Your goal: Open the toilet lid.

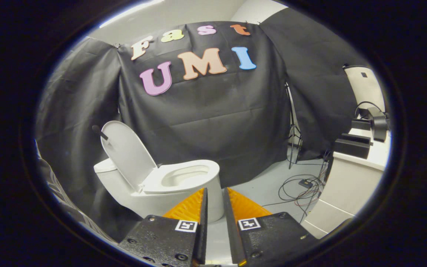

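A white toilet (184,205) stands against the black cloth wall, ahead of my fingers and to their left. Its lid (128,155) is raised, leaning back over the tank (106,166), and the seat ring (178,178) and bowl opening are exposed. A short dark peg (98,131) sticks out near the lid's top edge. My gripper (216,191) is held back from the toilet's front, touching nothing. Its fingers are drawn together with only a narrow slit between them, and nothing is held there.
A thin tripod stand (293,137) rises at the right of the cloth wall. Loose cables (302,189) lie on the pale floor beside it. A white counter (350,178) at the right carries black boxes (352,145) and a dark device (378,124).
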Demonstrator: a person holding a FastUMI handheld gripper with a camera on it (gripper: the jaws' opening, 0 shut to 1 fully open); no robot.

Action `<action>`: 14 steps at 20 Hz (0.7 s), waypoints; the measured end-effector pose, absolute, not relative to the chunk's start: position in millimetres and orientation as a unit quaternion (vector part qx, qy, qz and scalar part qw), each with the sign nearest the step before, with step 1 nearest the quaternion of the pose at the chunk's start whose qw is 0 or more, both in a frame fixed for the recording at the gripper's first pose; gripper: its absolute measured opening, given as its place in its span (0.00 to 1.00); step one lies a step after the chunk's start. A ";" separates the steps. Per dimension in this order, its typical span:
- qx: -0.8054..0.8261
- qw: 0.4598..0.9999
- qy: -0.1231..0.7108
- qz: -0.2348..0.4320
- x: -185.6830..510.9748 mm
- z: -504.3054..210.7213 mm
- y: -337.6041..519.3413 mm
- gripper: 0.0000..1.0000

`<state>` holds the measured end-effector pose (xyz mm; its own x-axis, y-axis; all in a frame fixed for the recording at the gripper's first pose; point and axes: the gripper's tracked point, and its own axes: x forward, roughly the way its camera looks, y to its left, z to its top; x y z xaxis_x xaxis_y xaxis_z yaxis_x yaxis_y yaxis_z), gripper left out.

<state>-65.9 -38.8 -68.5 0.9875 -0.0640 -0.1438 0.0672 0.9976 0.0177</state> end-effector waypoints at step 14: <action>0.015 0.997 0.063 -0.037 -64.0 -66.8 -39.8 0.26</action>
<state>-64.0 -39.8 -66.8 0.9893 -0.0726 -0.1267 0.0762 0.9968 0.0243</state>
